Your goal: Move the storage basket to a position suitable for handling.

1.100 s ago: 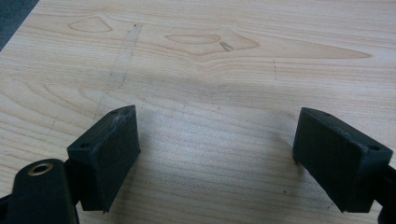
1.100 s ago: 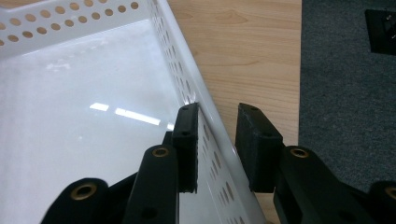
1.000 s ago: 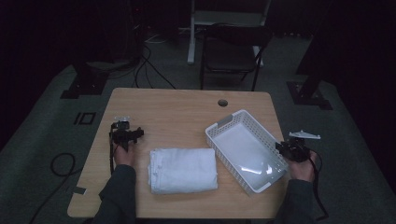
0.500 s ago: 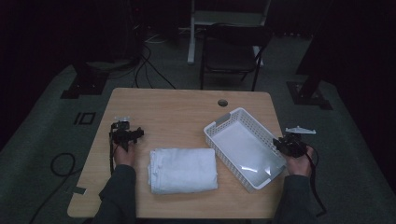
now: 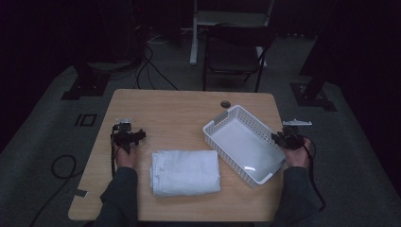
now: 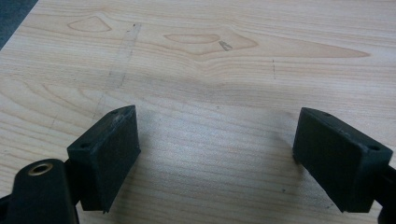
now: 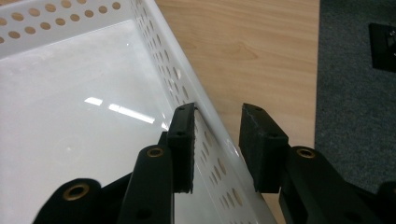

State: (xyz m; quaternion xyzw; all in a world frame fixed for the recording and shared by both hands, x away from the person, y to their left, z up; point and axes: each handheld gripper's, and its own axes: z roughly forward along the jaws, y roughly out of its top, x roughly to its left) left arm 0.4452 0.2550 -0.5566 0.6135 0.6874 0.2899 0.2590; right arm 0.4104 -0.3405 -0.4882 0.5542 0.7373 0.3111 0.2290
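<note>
A white perforated basket [image 5: 221, 119] lies slanted on the right half of the wooden table [image 5: 179, 106]. My right gripper [image 5: 280, 138] is at its right long wall. In the right gripper view the basket wall [image 7: 161, 60] runs between the narrow-set jaws of my right gripper [image 7: 217, 140]: one pad inside the basket, the other outside, shut on the wall. A folded white towel [image 5: 185, 171] lies at the front middle. My left gripper [image 5: 135, 137] rests left of the towel. In its own view my left gripper [image 6: 215, 154] is wide open over bare wood [image 6: 210, 56].
The table has a round cable hole [image 5: 225, 103] near its far edge. Its right edge and the grey floor [image 7: 355, 93] lie just beyond my right gripper. A chair [image 5: 234, 52] stands behind the table. Cables trail across the floor at the left.
My right gripper has moved left, toward the table's middle, and the basket seems to have shifted slightly left with it. My left gripper and the towel have stayed put.
</note>
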